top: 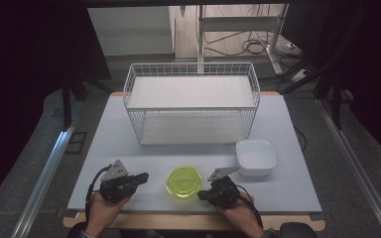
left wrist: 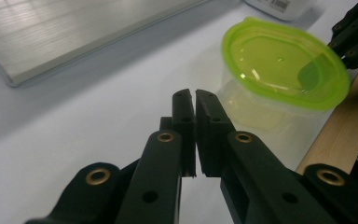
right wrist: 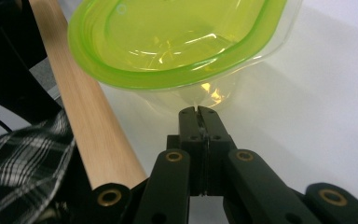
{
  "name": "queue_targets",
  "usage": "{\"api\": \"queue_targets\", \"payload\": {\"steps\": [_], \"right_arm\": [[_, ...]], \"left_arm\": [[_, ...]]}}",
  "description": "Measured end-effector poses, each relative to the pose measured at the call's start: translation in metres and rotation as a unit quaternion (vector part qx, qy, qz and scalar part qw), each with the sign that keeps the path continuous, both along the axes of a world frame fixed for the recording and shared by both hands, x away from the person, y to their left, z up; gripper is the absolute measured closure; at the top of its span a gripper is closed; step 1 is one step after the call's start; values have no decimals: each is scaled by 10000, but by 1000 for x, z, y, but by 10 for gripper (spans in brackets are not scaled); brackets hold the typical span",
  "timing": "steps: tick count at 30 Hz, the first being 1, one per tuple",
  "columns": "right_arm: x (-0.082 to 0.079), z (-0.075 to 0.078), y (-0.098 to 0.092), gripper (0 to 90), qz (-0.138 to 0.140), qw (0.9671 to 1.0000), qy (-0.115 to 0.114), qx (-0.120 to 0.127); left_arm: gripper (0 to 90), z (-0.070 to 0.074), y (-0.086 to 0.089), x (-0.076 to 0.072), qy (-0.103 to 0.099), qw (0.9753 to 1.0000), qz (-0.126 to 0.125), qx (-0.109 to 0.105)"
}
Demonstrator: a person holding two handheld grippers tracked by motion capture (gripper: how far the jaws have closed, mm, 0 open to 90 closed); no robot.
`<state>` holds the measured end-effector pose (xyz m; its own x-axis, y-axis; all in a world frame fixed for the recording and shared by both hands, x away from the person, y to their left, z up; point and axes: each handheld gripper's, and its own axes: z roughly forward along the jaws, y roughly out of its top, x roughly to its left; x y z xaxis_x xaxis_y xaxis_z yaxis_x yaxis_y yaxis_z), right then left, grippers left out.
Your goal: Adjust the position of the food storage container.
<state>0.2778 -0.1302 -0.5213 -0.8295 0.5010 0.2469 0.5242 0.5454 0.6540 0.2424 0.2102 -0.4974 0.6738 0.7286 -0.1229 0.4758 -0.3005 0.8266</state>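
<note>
A clear plastic container with a lime-green lid (top: 183,182) stands near the table's front edge, between my two grippers. My left gripper (top: 144,177) rests to its left, shut with nothing between its jaws; in the left gripper view (left wrist: 195,94) the container (left wrist: 284,65) lies ahead to the right. On the other side sits my right gripper (top: 202,194), also shut and empty. In the right gripper view (right wrist: 199,111) its tips point at the container's clear wall (right wrist: 177,42), just short of it.
A white wire basket rack (top: 192,101) with two shelves stands at the table's middle back. A white square bowl (top: 256,157) sits right of the container. The table's wooden front edge (right wrist: 81,116) runs close behind both grippers.
</note>
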Motion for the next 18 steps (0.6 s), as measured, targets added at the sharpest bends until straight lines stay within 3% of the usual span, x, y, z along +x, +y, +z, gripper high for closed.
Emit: {"api": "queue_targets", "payload": {"steps": [6, 11, 14, 18], "right_arm": [[16, -2, 30, 895, 171, 9998, -83, 59], [27, -3, 50, 895, 257, 9994, -206, 39], [29, -1, 44, 895, 219, 9994, -249, 24], [28, 8, 19, 895, -74, 9995, -320, 0]], "left_arm": [[884, 4, 4, -2, -56, 10000, 78, -14], [898, 10, -2, -4, -100, 9999, -39, -128], [897, 15, -20, -2, -109, 9992, -304, -252], [898, 17, -58, 7, -16, 9976, -679, -151]]}}
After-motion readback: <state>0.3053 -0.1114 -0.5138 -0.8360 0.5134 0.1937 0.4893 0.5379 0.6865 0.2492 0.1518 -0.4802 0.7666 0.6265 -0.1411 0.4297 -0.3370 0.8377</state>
